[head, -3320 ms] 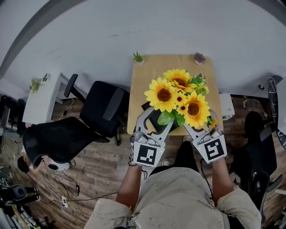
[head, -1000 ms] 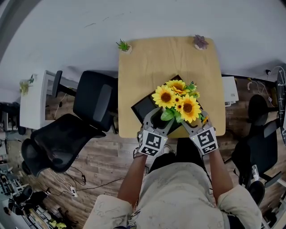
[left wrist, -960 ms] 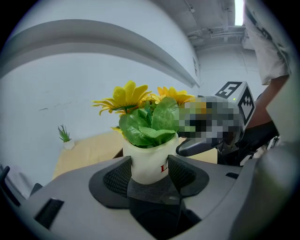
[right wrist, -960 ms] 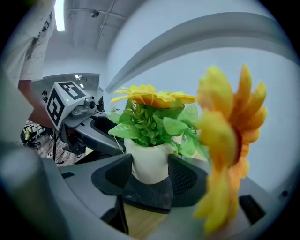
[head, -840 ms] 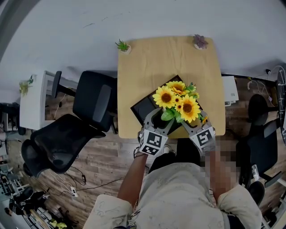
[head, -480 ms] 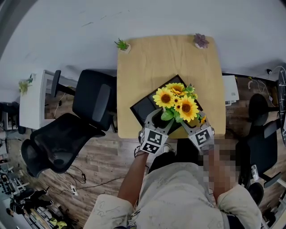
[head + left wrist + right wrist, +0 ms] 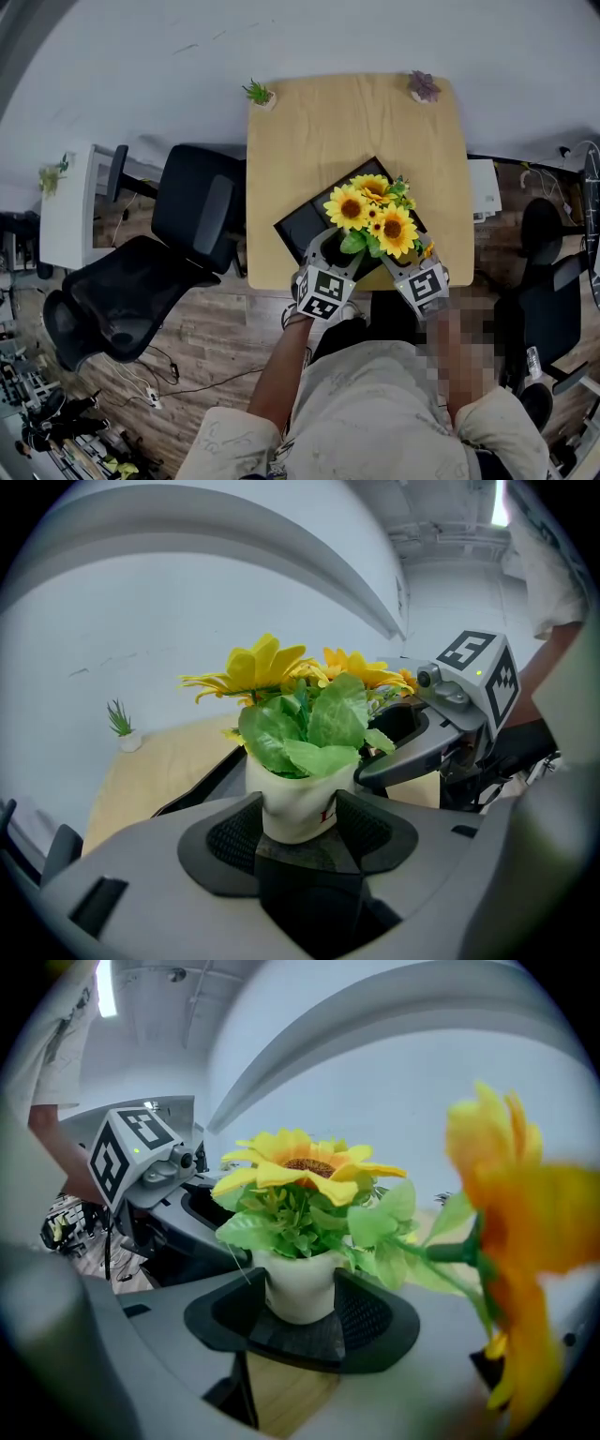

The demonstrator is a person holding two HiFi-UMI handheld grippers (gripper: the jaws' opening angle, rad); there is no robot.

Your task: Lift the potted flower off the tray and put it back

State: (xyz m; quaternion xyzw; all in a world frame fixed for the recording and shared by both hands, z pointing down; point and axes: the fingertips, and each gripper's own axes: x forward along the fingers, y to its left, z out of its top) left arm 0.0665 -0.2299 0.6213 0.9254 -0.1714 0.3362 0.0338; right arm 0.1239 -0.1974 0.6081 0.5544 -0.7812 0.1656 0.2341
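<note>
**A:** Head view, item one: potted flower point(image 7: 375, 214). Location?

**B:** Over the black tray point(image 7: 302, 223), which lies at the near edge of the wooden desk point(image 7: 319, 131). The blooms hide the base, so I cannot tell whether it is seated on the tray or just clear of it.

**A:** Item two: left claw point(image 7: 337, 251). Condition?

**B:** Closed on the white pot point(image 7: 295, 808). In the left gripper view the ribbed pads point(image 7: 230, 836) press on its wall from either side, low down and under the leaves point(image 7: 314, 728).

**A:** Item three: right claw point(image 7: 398, 259).

**B:** Same entry, from the other flank. In the right gripper view the jaws stand wide, but the pot point(image 7: 300, 1288) fills the gap and both pads lie against it. So it has one pot, gripped by two claws.

**A:** Handling notes?

**B:** These are judgements only.
- **Pot:** stiff and smooth-walled, so probably a little slippery. It is small and likely light.
- **Top growth:** the sunflower heads point(image 7: 349, 208) spread wider than the pot, so expect a top-heavy load that wants to tip.
- **Stems and leaves:** soft. They would bend rather than carry anything.

**A:** Recommended hold?

**B:** On the pot wall, below the foliage, where both claws sit now. Keep the two sides level and the pot upright, and squeeze only moderately.
</note>
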